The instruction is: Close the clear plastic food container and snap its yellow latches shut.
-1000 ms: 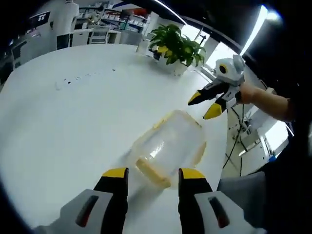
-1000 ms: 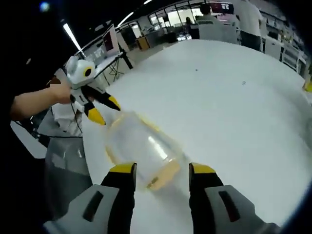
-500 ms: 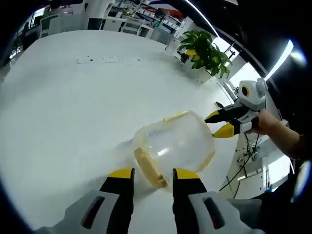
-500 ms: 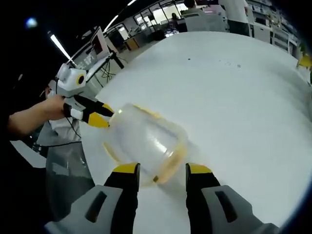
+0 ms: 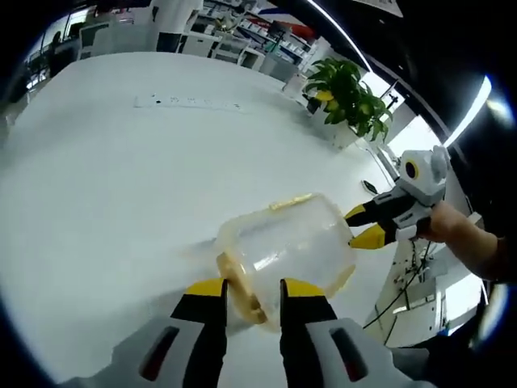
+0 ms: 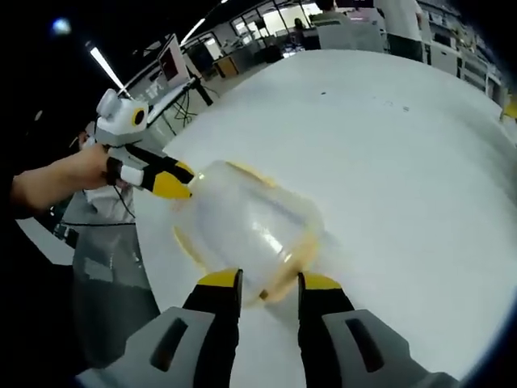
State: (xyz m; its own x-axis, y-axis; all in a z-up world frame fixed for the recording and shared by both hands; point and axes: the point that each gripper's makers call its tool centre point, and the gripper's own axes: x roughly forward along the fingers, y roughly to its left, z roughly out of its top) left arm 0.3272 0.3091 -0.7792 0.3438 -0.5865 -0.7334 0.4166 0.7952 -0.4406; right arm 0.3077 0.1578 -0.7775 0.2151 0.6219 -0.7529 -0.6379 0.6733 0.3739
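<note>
Two grippers bracket a clear plastic food container (image 5: 287, 250) from opposite ends as it rests on a white table (image 5: 105, 186), its lid already seated over the tub. In the left gripper view, the left gripper (image 5: 250, 288) sits just short of one end, its yellow-tipped jaws narrowly parted on either side of a yellow latch (image 5: 242, 287); whether they touch it cannot be told. The right gripper (image 5: 367, 225) comes in at the far end, its tips close together and at the container's rim, gripping nothing that can be made out. In the right gripper view the same container (image 6: 246, 226) lies straight ahead of that gripper's jaws (image 6: 269, 281), long axis running away toward the left gripper (image 6: 174, 179). Each claw is nearest its own end latch, so the pressing likely falls one end apiece. A potted plant (image 5: 349, 101) stands well apart.
</note>
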